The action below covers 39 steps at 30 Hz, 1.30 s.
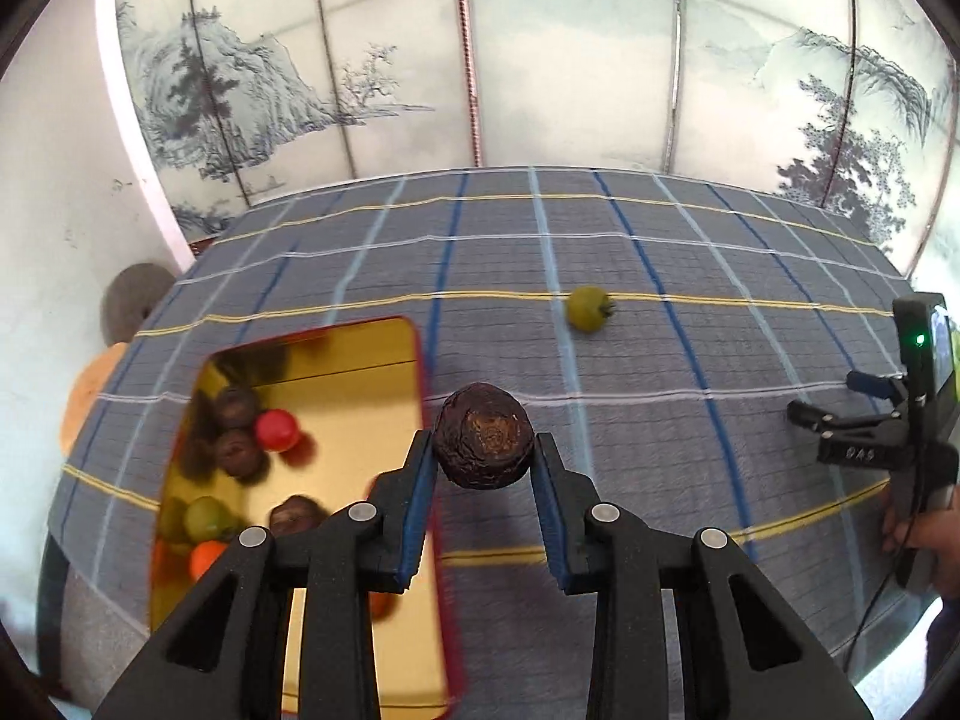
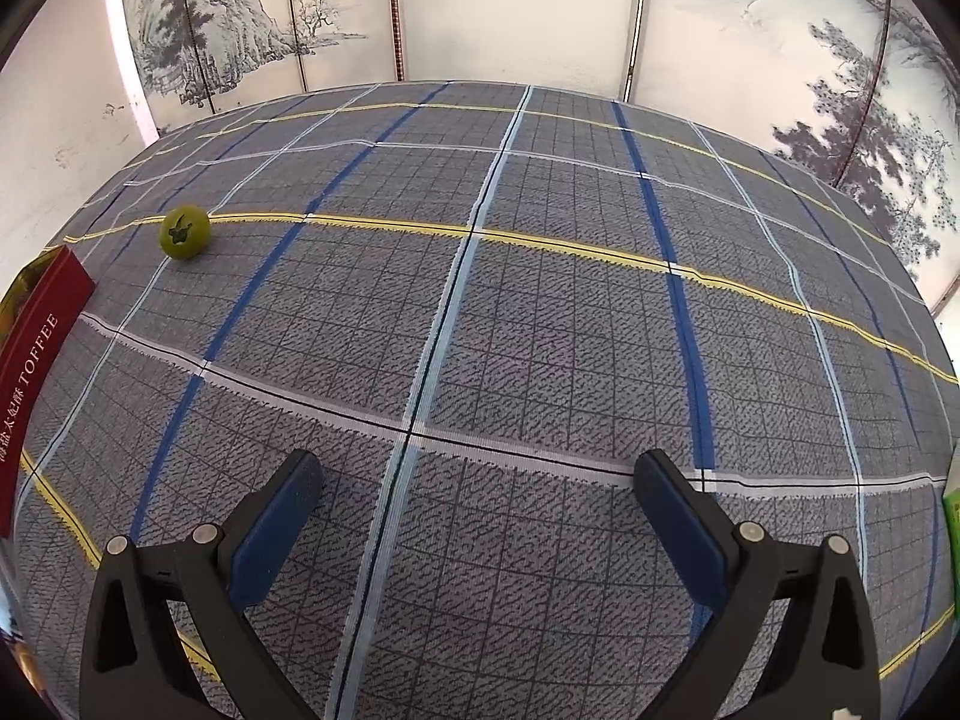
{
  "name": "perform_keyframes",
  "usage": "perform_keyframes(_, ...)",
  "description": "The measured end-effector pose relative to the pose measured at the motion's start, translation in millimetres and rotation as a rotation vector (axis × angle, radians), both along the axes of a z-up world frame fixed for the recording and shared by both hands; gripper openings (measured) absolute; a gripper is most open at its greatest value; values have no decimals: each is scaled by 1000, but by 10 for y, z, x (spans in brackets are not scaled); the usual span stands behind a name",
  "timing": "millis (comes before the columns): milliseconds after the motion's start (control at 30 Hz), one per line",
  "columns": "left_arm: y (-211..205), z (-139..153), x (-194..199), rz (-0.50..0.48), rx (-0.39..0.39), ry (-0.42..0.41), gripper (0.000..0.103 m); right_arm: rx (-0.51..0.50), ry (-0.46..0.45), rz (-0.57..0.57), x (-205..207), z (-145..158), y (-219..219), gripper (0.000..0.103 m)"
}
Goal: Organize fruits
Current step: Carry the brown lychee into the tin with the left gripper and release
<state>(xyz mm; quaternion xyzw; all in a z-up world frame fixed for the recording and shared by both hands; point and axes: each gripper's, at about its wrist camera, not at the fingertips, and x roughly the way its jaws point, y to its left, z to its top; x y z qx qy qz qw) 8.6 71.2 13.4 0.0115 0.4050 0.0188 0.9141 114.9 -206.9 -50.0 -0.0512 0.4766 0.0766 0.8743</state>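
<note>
My left gripper [image 1: 483,450] is shut on a dark brown wrinkled fruit [image 1: 483,435] and holds it above the cloth, just right of a red box with a gold inside [image 1: 360,372]. The box holds several fruits: brown ones, a red one [image 1: 276,429], a green one [image 1: 205,517] and an orange one [image 1: 207,558]. A green fruit [image 1: 589,308] lies alone on the plaid cloth farther back; it also shows in the right wrist view [image 2: 184,232]. My right gripper [image 2: 477,480] is open and empty over the cloth, and it shows at the right edge of the left wrist view [image 1: 840,402].
The table wears a grey-blue plaid cloth [image 2: 540,312]. A painted folding screen [image 1: 480,60] stands behind it. The red box side reads TOFFEE [image 2: 36,372] at the left. A green object [image 2: 951,516] sits at the right edge. A grey and an orange cushion [image 1: 90,384] lie left of the table.
</note>
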Motion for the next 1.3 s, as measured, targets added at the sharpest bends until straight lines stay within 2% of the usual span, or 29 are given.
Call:
perform_keyframes(367,446,-163,-332,61,46,8,33,1,0,-9,-46,-1,-3,103)
perform_keyframes(800,1160,-441,-681,202,0,69,33,0,1,-12,-38,0,-9,103)
perform_keyframes(1300,1136,-477,-594,190,-21,71,33,1,1,-12,-38,-1,-10,103)
